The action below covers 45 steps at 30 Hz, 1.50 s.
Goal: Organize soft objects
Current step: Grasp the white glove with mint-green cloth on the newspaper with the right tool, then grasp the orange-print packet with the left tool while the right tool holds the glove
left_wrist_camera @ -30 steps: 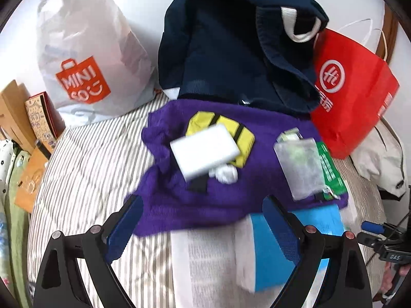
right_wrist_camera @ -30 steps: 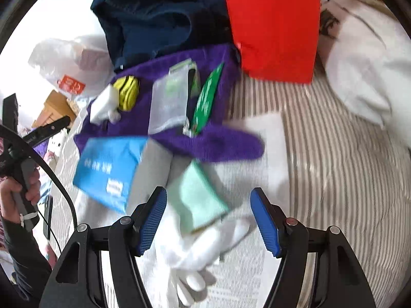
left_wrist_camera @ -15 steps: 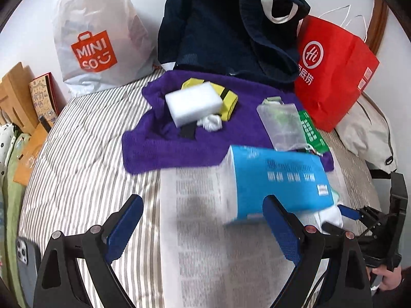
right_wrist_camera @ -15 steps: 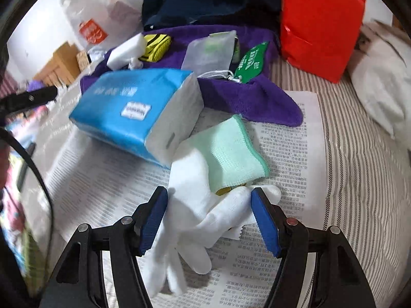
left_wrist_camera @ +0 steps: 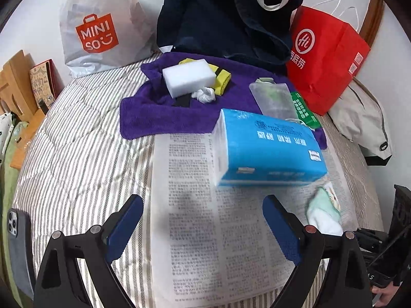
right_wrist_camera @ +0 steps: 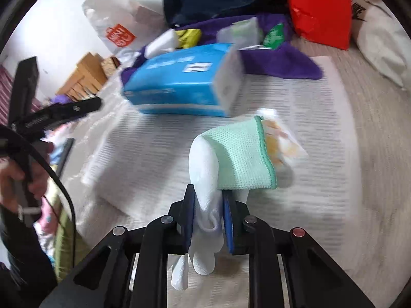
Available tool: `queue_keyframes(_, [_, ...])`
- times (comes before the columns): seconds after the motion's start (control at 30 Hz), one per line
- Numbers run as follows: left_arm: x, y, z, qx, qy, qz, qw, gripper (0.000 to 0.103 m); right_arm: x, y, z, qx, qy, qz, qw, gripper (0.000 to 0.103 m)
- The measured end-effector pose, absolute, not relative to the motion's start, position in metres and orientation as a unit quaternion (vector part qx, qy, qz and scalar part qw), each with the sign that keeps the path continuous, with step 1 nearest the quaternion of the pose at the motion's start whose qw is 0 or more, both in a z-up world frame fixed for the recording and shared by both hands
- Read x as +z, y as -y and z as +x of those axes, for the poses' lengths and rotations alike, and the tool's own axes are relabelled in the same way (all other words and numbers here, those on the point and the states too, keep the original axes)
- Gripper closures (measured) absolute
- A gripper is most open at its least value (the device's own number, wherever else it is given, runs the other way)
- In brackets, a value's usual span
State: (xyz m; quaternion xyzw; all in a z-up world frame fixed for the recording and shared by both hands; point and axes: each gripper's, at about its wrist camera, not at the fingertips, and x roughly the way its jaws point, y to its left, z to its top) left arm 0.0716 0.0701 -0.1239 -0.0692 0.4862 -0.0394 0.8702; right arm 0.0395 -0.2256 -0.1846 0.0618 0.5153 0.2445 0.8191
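A lived-in home bedroom: striped quilted bed (left_wrist_camera: 77,154) against a white wall, w/ a navy garment (left_wrist_camera: 221,20), MINISO plastic bag (left_wrist_camera: 100,28) & red paper shopping bag (left_wrist_camera: 326,56) piled at its far edge, a smartphone (left_wrist_camera: 18,246) lying near the bed's edge.

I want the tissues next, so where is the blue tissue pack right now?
In the left wrist view the blue tissue pack lies on the newspaper, right of centre, just in front of the purple towel.
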Motion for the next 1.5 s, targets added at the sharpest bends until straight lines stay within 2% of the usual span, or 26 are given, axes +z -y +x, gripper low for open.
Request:
queue_keyframes(0.3, [-0.123,-0.069,0.060,-0.042,-0.484,-0.070,0.871,0.009,-0.153,0.258,0.039,0.199,-0.477,0.079,0.852,0.085])
queue_keyframes(0.53, [-0.127,-0.071,0.057,-0.041,-0.487,-0.073,0.869,0.009,-0.181,0.289,0.079,0.126,-0.501,0.045,0.855,0.085])
queue_keyframes(0.87, [-0.143,-0.065,0.053,-0.051,-0.500,-0.067,0.862,0.009,-0.187,0.233,0.056,0.219,-0.506,0.020,0.834,0.085])
queue_keyframes(1.13, [-0.150,-0.051,0.047,-0.067,-0.509,-0.053,0.857,0.009,-0.184,0.196,0.049,0.244,-0.488,0.074,0.835,0.085])
queue_keyframes(1.5, [-0.165,0.001,0.042,-0.115,-0.512,-0.010,0.851,0.009,-0.153,0.267,0.028,0.187,-0.464,0.068,0.863,0.085])
